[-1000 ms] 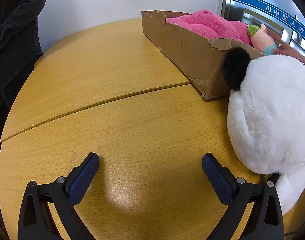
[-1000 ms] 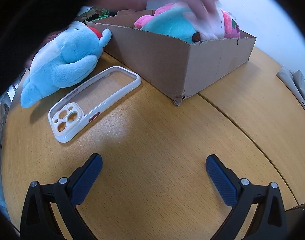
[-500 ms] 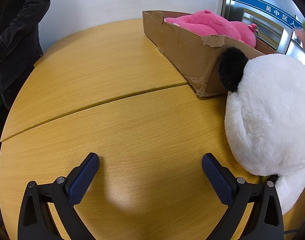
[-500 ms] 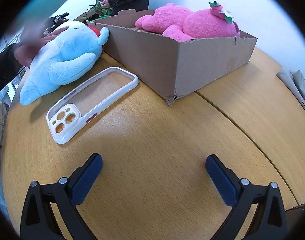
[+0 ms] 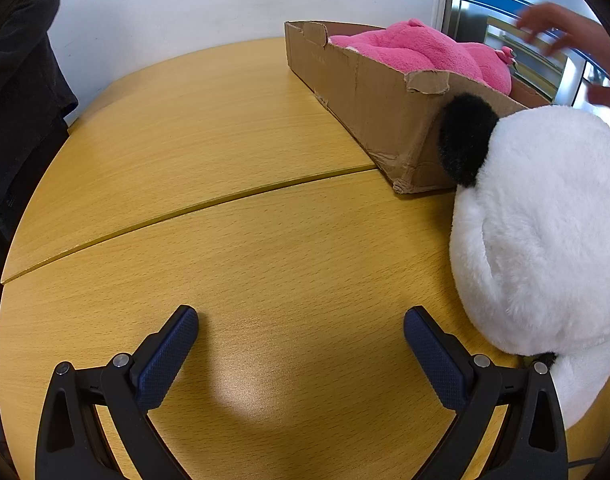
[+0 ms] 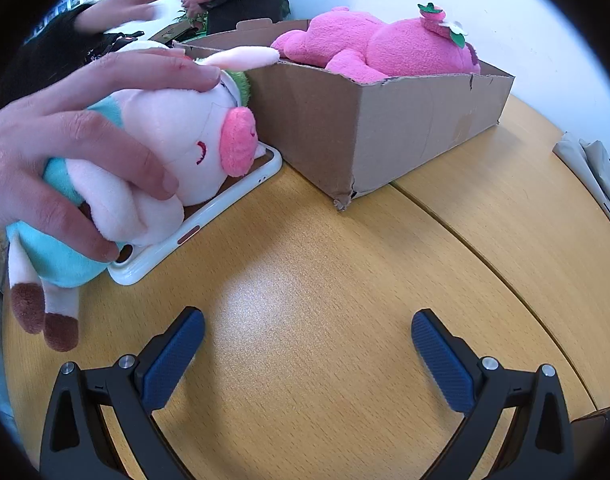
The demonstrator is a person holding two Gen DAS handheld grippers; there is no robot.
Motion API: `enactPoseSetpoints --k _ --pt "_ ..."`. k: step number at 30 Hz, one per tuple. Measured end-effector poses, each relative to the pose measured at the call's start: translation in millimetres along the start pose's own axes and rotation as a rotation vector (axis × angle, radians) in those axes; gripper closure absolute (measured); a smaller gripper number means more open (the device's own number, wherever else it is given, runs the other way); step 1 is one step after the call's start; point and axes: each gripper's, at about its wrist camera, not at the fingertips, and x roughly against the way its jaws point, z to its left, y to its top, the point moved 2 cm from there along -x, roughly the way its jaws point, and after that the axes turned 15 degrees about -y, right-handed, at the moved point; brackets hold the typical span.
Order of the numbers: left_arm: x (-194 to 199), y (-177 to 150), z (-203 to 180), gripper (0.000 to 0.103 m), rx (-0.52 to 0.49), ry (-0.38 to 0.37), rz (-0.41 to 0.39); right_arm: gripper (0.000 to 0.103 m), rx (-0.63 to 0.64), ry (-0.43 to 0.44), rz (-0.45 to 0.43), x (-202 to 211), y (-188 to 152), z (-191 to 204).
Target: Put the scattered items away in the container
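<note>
While a bare hand (image 6: 85, 140) sets the pig (image 6: 161, 148) on the phone case (image 6: 209, 216) left of the box (image 6: 385, 136), we wait, both sets of jaws apart and empty; panda (image 5: 545, 240) rests against the box's near corner.

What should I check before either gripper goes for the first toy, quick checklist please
1. Left gripper open and holding nothing: ok.
2. Right gripper open and holding nothing: ok.
3. Room left in the cardboard box beside the pink plush: cannot tell.
4. Panda plush free to grab, beside the left gripper: ok.
5. Pig plush free to grab: not ok, a bare hand holds it over the phone case.
</note>
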Motion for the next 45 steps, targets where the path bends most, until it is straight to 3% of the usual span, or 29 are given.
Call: enactPoseSetpoints --k 15,20,45 --pt "6.3 -11.7 -4.5 0.0 0.001 0.0 0.0 0.0 0.0 0.0 0.0 15.5 -14.5 7.7" --pt "7.8 -12.9 -5.4 0.0 0.001 0.0 0.0 0.0 0.0 0.001 0.0 4.9 -0.8 3.4" --pt "6.7 -14.1 -7.1 0.0 0.003 0.0 0.001 0.0 -0.004 0.002 0.004 5.1 0.2 4.2"
